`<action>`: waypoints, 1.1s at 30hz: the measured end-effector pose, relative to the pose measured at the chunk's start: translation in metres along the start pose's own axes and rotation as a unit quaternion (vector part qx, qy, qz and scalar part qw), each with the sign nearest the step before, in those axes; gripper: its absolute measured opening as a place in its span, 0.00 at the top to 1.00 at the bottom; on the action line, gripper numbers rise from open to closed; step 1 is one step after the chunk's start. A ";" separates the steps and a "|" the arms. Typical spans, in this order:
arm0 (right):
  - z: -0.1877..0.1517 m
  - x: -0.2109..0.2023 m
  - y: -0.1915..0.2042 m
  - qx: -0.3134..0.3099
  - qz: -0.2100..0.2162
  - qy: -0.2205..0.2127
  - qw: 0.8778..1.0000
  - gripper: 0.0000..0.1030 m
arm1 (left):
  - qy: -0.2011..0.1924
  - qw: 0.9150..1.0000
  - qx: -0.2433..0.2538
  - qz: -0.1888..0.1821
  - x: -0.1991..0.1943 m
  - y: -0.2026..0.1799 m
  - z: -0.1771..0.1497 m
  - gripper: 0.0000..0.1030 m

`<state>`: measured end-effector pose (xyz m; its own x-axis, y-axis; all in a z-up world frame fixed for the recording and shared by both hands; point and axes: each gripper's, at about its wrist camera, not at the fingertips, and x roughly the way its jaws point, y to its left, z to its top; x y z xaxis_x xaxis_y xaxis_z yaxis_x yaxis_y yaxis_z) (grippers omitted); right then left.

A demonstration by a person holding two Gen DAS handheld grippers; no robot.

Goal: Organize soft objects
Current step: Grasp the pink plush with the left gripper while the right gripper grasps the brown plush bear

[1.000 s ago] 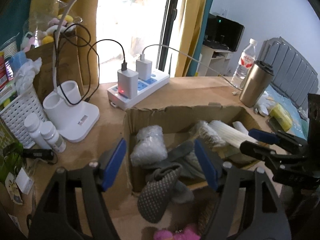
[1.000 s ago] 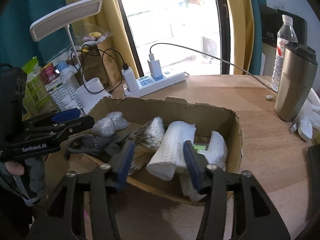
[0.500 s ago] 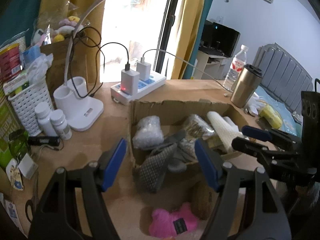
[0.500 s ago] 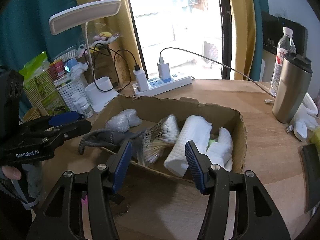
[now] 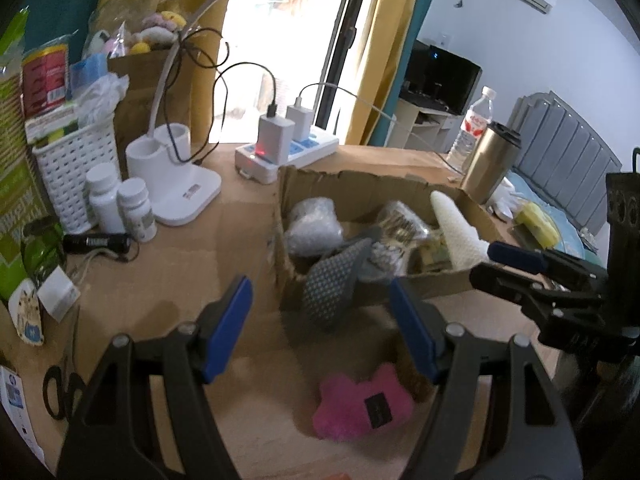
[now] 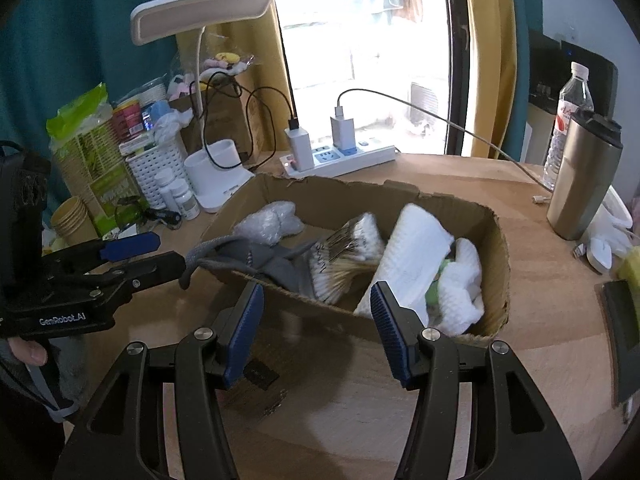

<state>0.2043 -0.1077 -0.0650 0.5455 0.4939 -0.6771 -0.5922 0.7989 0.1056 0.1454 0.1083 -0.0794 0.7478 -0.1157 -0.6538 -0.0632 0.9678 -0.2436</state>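
Pink plush toy (image 5: 362, 406) lies near, just below the empty, parted left gripper (image 5: 320, 326), probably nearer than the parted, empty right gripper (image 6: 316, 330).

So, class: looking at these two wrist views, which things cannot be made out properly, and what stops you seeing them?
- Pink plush toy: left wrist view, blurred; the label on its black tag is unreadable.
- Green item in the cardboard box: right wrist view, mostly buried under white cloth.
- Scissors: left wrist view, partly hidden behind the left claw.
- Dark flat object: right wrist view, cut off by the edge.
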 end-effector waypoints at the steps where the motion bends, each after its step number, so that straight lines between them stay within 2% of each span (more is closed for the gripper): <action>1: -0.002 0.000 0.003 -0.001 0.000 0.001 1.000 0.43 | 0.000 1.000 -0.002 0.000 -0.001 0.002 -0.002 0.29; 21: -0.027 0.020 0.040 -0.018 0.013 0.043 0.999 0.43 | 0.016 0.999 -0.034 -0.007 -0.008 0.029 -0.043 0.29; 33: -0.042 0.041 0.041 -0.010 0.015 0.078 0.997 0.43 | 0.035 0.998 -0.055 -0.004 0.000 0.035 -0.062 0.29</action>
<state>0.1775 -0.0689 -0.1192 0.4288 0.4572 -0.7792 -0.6197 0.7765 0.1145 0.1020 0.1285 -0.1318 0.7011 -0.1417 -0.6988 -0.1322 0.9372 -0.3227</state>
